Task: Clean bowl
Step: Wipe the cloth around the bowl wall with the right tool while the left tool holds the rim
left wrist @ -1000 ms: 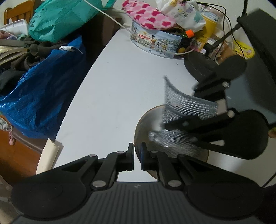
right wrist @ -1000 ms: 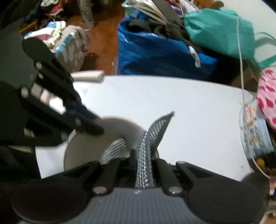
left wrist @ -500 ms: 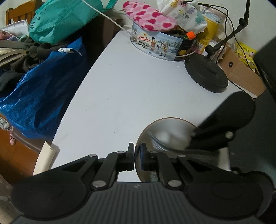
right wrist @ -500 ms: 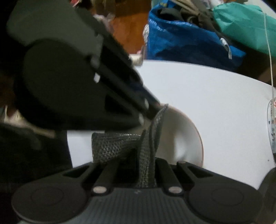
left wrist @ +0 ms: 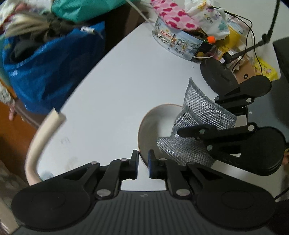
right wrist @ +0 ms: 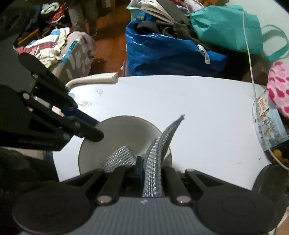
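A round bowl [left wrist: 155,119] with a pale inside and brown rim sits on the white table [left wrist: 112,94]; it also shows in the right wrist view [right wrist: 115,133]. My left gripper [left wrist: 143,163] is shut on the bowl's near rim. My right gripper [right wrist: 150,167] is shut on a silver mesh scrubbing cloth [right wrist: 159,153], which hangs into the bowl; the cloth [left wrist: 198,115] and the right gripper [left wrist: 213,117] show in the left wrist view at the bowl's right side.
A round biscuit tin [left wrist: 177,43] with a pink spotted cloth [left wrist: 173,16] stands at the far side beside a black round stand base [left wrist: 216,74]. A blue bag [left wrist: 47,72] and a teal bag [right wrist: 224,27] sit past the table's edge.
The right gripper with the cloth swept low across the bowl half a second ago and has come back up to the bowl's right side. The left gripper stays on the rim.
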Demonstrator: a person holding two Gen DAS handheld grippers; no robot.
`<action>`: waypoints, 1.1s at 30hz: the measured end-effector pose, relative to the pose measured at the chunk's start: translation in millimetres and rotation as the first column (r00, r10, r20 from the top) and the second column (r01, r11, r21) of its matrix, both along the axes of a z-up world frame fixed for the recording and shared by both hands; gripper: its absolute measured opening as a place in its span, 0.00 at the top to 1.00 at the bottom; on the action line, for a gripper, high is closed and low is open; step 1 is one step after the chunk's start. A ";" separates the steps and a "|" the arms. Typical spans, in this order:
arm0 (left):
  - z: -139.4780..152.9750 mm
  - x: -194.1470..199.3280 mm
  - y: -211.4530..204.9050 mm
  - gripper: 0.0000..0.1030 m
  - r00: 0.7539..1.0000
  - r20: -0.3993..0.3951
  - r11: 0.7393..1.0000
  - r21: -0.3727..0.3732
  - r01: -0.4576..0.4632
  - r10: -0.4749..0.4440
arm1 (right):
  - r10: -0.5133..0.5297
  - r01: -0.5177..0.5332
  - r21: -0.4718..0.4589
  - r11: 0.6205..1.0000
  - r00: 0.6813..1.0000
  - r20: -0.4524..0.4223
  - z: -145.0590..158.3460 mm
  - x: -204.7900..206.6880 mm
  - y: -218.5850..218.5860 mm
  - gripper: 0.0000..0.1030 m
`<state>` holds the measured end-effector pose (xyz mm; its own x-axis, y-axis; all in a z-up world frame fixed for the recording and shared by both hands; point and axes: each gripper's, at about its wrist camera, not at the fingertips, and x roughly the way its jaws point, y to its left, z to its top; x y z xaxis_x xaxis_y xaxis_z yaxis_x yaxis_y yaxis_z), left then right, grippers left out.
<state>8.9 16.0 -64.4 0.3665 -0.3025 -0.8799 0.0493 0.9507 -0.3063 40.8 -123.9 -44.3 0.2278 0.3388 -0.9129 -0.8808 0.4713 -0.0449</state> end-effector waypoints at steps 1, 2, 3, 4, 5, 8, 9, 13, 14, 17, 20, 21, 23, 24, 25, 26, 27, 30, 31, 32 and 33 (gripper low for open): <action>-1.2 -0.9 -0.2 0.89 1.000 -0.011 1.000 -0.010 -0.008 0.008 | 0.007 -0.007 -0.005 1.000 1.000 0.006 0.9 -2.6 -0.1 0.95; -2.3 -1.7 -0.2 0.88 1.000 -0.020 1.000 -0.018 -0.016 0.015 | 0.013 -0.013 -0.009 1.000 1.000 0.010 0.5 -2.8 0.5 0.95; -3.7 -2.2 -0.2 0.87 0.999 -0.029 0.999 -0.026 -0.018 0.018 | 0.015 -0.015 -0.009 1.000 1.000 0.012 0.4 -3.7 0.6 0.95; -4.8 -2.3 0.3 0.86 0.999 -0.033 0.999 -0.032 -0.020 0.019 | 0.016 -0.016 -0.009 1.000 1.000 0.012 0.5 -4.9 0.6 0.95; -7.0 -2.7 2.2 0.86 0.999 -0.041 0.998 -0.048 -0.030 0.028 | 0.021 -0.021 -0.012 1.000 1.000 0.012 -0.5 -5.0 1.4 0.95; -8.0 -3.6 4.0 0.87 1.000 -0.020 0.999 -0.048 -0.018 0.017 | 0.042 -0.042 -0.025 0.999 0.999 0.008 -4.3 -5.3 3.2 0.95; -7.1 -3.9 3.2 0.90 1.000 0.000 0.999 -0.032 0.000 0.000 | 0.050 -0.050 -0.030 0.998 0.999 0.003 -5.3 -6.1 2.9 0.95; 0.0 1.0 -7.1 0.96 0.994 0.052 0.993 0.060 0.098 -0.101 | 0.099 -0.100 -0.039 0.994 0.995 -0.024 -9.9 -11.3 4.9 0.95; 0.7 3.8 -9.8 0.96 0.989 0.059 0.989 0.075 0.131 -0.136 | 0.116 -0.117 -0.042 0.992 0.993 -0.022 -11.0 -12.6 6.9 0.95; 3.2 8.3 -16.6 0.96 0.977 0.071 0.974 0.115 0.194 -0.203 | 0.188 -0.188 -0.045 0.981 0.982 0.001 -12.7 -14.4 19.3 0.95; 5.6 11.3 -22.4 0.96 0.964 0.081 0.956 0.174 0.237 -0.254 | 0.272 -0.272 -0.021 0.962 0.962 0.026 -9.2 -15.9 32.5 0.95; 6.5 12.1 -21.6 0.96 0.964 0.082 0.953 0.188 0.236 -0.255 | 0.292 -0.292 -0.022 0.956 0.956 0.036 -9.1 -16.8 35.2 0.95; 6.1 13.8 -18.5 0.96 0.967 0.079 0.958 0.179 0.225 -0.242 | 0.332 -0.331 -0.023 0.943 0.942 0.055 -9.0 -18.4 40.5 0.96; 5.8 14.7 -16.4 0.96 0.969 0.077 0.960 0.173 0.219 -0.235 | 0.326 -0.325 -0.018 0.945 0.943 0.062 -8.3 -17.1 40.1 0.96; 5.5 15.4 -14.6 0.96 0.971 0.075 0.963 0.168 0.212 -0.227 | 0.314 -0.314 -0.012 0.949 0.947 0.068 -7.5 -15.3 39.0 0.96; 5.5 15.3 -13.6 0.96 0.973 0.075 0.964 0.168 0.205 -0.219 | 0.298 -0.297 -0.017 0.955 0.952 0.076 -7.1 -13.1 36.9 0.96; 5.5 15.4 -12.6 0.96 0.975 0.075 0.966 0.167 0.196 -0.210 | 0.285 -0.284 -0.024 0.958 0.955 0.079 -7.0 -11.6 35.6 0.96; 5.4 17.8 -9.4 0.96 0.983 0.078 0.975 0.162 0.155 -0.169 | 0.195 -0.191 -0.060 0.980 0.979 0.059 -9.1 -0.6 24.6 0.97; 5.3 20.0 -7.8 0.96 0.986 0.078 0.978 0.156 0.136 -0.149 | 0.164 -0.161 -0.074 0.984 0.986 0.036 -10.2 2.7 18.7 0.97; 5.2 22.0 -6.5 0.96 0.988 0.079 0.981 0.151 0.119 -0.131 | 0.149 -0.147 -0.082 0.986 0.989 0.013 -10.5 3.9 13.8 0.97; 5.2 22.2 -6.6 0.96 0.989 0.079 0.982 0.151 0.116 -0.129 | 0.143 -0.142 -0.083 0.986 0.990 0.005 -10.1 3.4 11.3 0.96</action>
